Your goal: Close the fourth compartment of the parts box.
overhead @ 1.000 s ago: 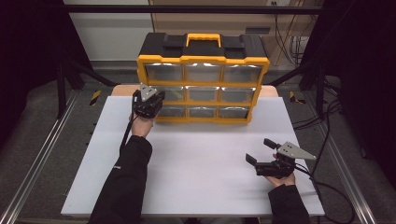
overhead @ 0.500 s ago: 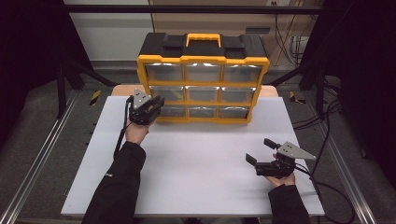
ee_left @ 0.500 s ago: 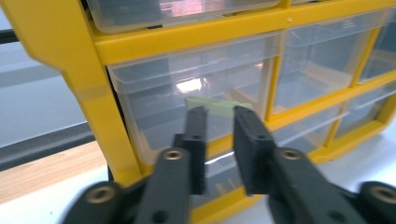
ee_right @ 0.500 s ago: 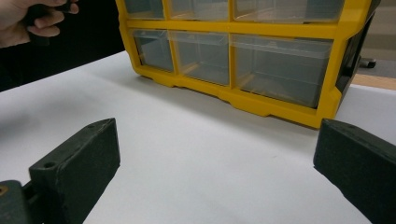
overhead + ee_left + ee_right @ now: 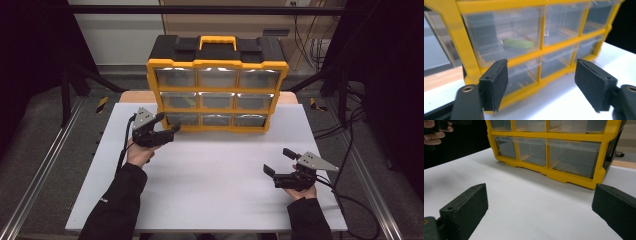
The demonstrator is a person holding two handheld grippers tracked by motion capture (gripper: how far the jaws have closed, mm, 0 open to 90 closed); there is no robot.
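Seen first from the high view: yellow-and-black drawer cabinet (image 5: 217,85) standing upright at the far middle of the white desk (image 5: 210,195), three rows of three clear drawers facing near, yellow carry handle on top. Left claw (image 5: 167,125) held just beside the cabinet's near-left bottom corner, jaws just opened and apart, nothing between them, pointing right toward the bottom-left drawer (image 5: 181,119). Right claw (image 5: 278,161) resting low at the near right of the desk, well apart from the cabinet, jaws spread wide and empty, grey three-cornered plate on top. Drawer contents too small to tell from up here.

Next, from the left gripper view: left claw (image 5: 541,85) open, both black pads apart with bare desk and cabinet front between them, touching nothing. Cabinet (image 5: 464,50) close ahead, tilted in the frame. Green oblong thing (image 5: 518,43) lying inside the clear drawer just above the bottom-left one. Neighbouring drawers hazy, contents not clear enough to tell.

Last, from the right gripper view: right claw (image 5: 540,205) wide open over bare white desk (image 5: 524,202), holding nothing. Cabinet (image 5: 574,175) farther off, lower clear drawers (image 5: 574,157) showing only their own ribs and walls. Fingers of the other hand (image 5: 434,135) at the top left edge.
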